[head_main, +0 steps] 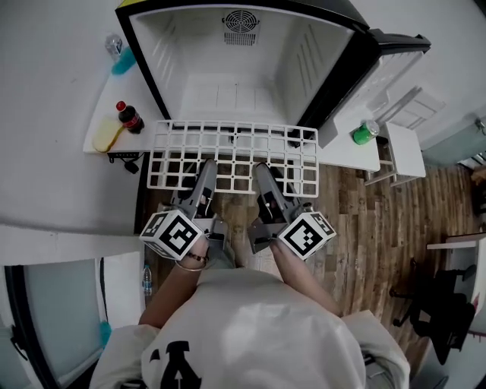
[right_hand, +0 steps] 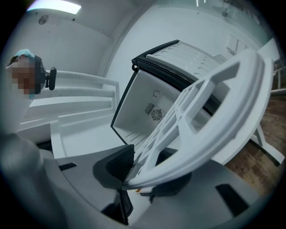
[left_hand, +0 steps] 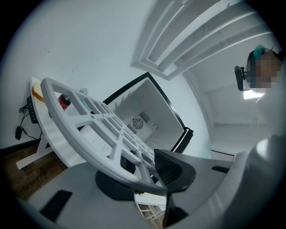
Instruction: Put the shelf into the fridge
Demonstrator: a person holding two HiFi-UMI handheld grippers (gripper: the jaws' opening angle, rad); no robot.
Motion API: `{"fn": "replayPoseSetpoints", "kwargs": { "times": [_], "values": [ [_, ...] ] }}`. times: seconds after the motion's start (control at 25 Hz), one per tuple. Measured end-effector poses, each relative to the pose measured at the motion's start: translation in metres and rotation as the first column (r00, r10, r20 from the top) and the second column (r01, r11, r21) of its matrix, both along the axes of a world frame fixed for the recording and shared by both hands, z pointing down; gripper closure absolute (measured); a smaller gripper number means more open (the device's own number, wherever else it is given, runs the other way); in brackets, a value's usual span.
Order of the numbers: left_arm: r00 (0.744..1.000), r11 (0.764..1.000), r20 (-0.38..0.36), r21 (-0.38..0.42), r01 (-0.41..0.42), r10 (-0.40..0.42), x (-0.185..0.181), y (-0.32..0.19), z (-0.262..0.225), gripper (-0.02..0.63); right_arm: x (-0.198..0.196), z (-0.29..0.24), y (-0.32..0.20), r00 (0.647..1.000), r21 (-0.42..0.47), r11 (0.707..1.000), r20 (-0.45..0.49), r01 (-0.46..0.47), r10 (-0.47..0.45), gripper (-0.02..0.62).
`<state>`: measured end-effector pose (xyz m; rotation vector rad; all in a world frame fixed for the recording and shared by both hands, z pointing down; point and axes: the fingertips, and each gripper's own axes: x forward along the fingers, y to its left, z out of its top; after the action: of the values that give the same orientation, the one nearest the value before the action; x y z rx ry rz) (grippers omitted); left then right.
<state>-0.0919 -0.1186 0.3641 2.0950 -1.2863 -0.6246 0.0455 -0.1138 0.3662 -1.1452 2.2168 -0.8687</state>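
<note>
Presently, left gripper [head_main: 205, 170] is clamped on the near edge of the white lattice shelf [head_main: 228, 124], with the rail pinched between its dark ribbed pads [left_hand: 167, 167]. Right gripper [head_main: 263, 175] is likewise closed on the same edge, just beside the left, its pads pressing the rail from both sides. Each gripper's marker cube sits at the end away from the fridge [head_main: 228, 76], close to the person's torso.

Shelf is held flat and roughly level, carried by the two grippers alone. Its far edge lies at the fridge's open mouth, just in front of the cabinet floor, and the rest hangs out in front of the fridge over wood flooring [head_main: 357, 235].

Fridge interior is white, with a round fan grille [head_main: 240, 23] on the back wall and moulded ledges on both side walls. The fridge door [head_main: 395, 83] is swung open to the right.

A white tabletop [head_main: 95, 106] is left of the fridge. A cola bottle [head_main: 129, 116] stands there near the fridge's front corner, with a yellow object [head_main: 106, 137] beside it. A green bottle [head_main: 365, 131] lies right of the fridge, below the door.
</note>
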Motion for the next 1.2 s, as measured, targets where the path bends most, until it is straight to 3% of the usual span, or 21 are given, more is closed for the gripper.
{"fn": "replayPoseSetpoints", "kwargs": {
  "times": [0.4,1.2],
  "values": [
    [0.998,0.998,0.007,-0.032,-0.06,0.061,-0.007,-0.078,0.005,0.483,-0.008,0.004,-0.07,0.998,-0.028,0.998,-0.002,-0.057,0.057,0.462],
    [0.996,0.995,0.001,-0.049,-0.09,0.09,-0.004,-0.116,0.008,0.483,-0.006,0.008,-0.106,0.996,-0.043,0.995,-0.005,-0.089,0.089,0.462]
  ]
}}
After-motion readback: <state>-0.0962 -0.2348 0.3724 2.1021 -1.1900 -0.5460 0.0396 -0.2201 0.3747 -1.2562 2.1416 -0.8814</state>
